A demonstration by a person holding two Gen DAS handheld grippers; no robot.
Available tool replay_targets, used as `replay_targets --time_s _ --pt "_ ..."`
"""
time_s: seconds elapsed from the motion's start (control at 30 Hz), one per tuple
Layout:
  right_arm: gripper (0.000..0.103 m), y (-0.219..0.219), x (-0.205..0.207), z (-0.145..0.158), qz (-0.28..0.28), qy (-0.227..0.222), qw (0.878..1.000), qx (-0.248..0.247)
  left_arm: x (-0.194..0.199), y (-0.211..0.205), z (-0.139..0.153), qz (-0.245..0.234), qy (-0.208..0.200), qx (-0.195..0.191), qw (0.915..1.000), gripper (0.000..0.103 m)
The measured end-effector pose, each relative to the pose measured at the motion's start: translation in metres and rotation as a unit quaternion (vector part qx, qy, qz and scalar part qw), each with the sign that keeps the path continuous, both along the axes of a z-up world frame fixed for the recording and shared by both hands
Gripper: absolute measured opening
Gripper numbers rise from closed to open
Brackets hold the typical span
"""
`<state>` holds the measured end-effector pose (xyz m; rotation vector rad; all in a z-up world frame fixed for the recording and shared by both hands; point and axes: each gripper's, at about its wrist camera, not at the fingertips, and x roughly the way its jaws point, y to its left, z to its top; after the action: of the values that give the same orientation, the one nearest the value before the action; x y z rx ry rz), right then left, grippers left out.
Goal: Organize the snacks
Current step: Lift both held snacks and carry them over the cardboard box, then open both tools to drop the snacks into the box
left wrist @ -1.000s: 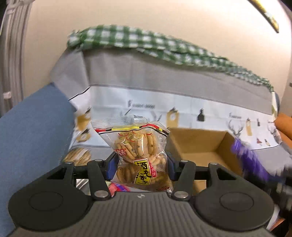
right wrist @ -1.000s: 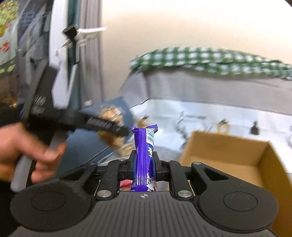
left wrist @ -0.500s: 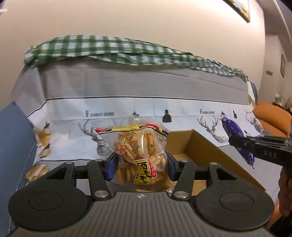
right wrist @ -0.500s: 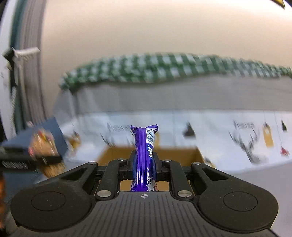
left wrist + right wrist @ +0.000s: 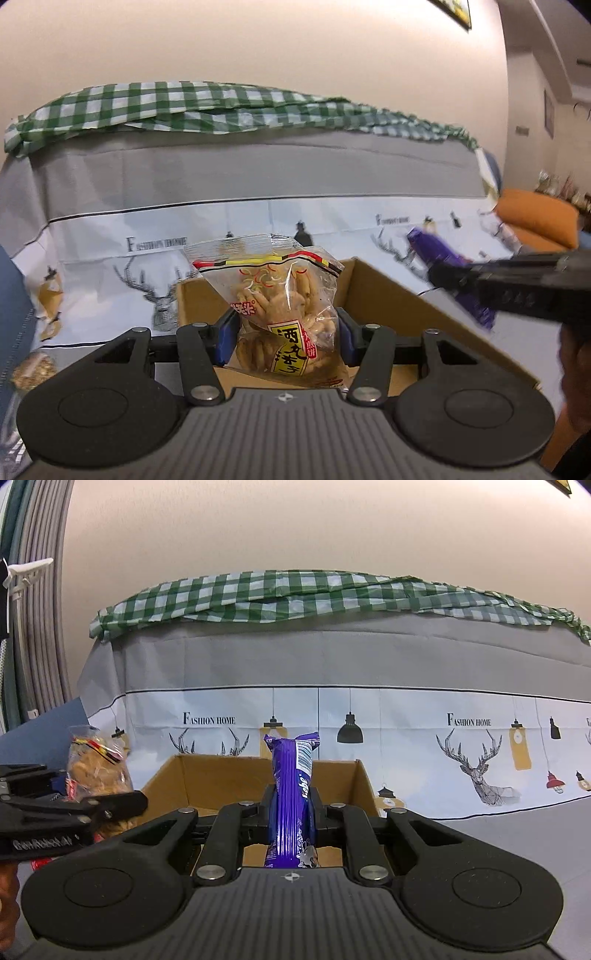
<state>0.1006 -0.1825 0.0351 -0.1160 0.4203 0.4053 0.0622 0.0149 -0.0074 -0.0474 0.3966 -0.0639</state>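
Note:
My left gripper [image 5: 282,330] is shut on a clear bag of golden biscuits [image 5: 282,306] with a yellow label, held upright over the near edge of an open cardboard box [image 5: 388,295]. My right gripper [image 5: 291,805] is shut on a purple snack bar [image 5: 293,786], upright, above the same cardboard box [image 5: 221,779]. In the left wrist view the right gripper [image 5: 443,275] comes in from the right with the purple bar [image 5: 436,247]. In the right wrist view the left gripper [image 5: 122,801] enters at the left with the biscuit bag [image 5: 96,764].
The box sits on a sofa draped with a grey and white deer-print cloth [image 5: 443,768]. A green checked cloth [image 5: 295,594] lies along the backrest. A small snack packet [image 5: 31,371] lies at the left on the seat. An orange cushion [image 5: 535,218] is at the right.
Both grippers swung across to face the sofa and box, keeping their snacks. The box now sits centred under each gripper, and the grippers have drawn nearer each other.

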Motion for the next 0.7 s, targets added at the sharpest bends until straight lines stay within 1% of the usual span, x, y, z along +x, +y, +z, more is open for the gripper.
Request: replay_targets --time_s 0.07,0.23,0.47,0.67,0.7 --pt "0.016 0.002 0.0 -0.001 0.002 0.002 1.0 -0.006 0.003 -0.002 -0.002 0.0 0.002 0.002 1.0 0.058" --pt "0.016 0.008 0.002 -0.006 0.004 0.002 1.0 -0.017 0.013 -0.006 -0.011 0.003 0.022 -0.009 0.9997 0.058" --pt "0.016 0.013 0.006 -0.009 0.007 0.007 1.0 -0.023 0.013 -0.009 -0.009 -0.008 0.014 -0.011 0.9998 0.059" --pt "0.017 0.011 0.01 -0.012 0.006 0.014 1.0 -0.027 0.012 -0.002 -0.007 -0.015 0.014 -0.038 0.9991 0.06" --pt "0.019 0.01 0.011 -0.012 0.005 0.014 1.0 -0.024 0.012 -0.002 -0.006 -0.018 0.017 -0.042 0.9988 0.064"
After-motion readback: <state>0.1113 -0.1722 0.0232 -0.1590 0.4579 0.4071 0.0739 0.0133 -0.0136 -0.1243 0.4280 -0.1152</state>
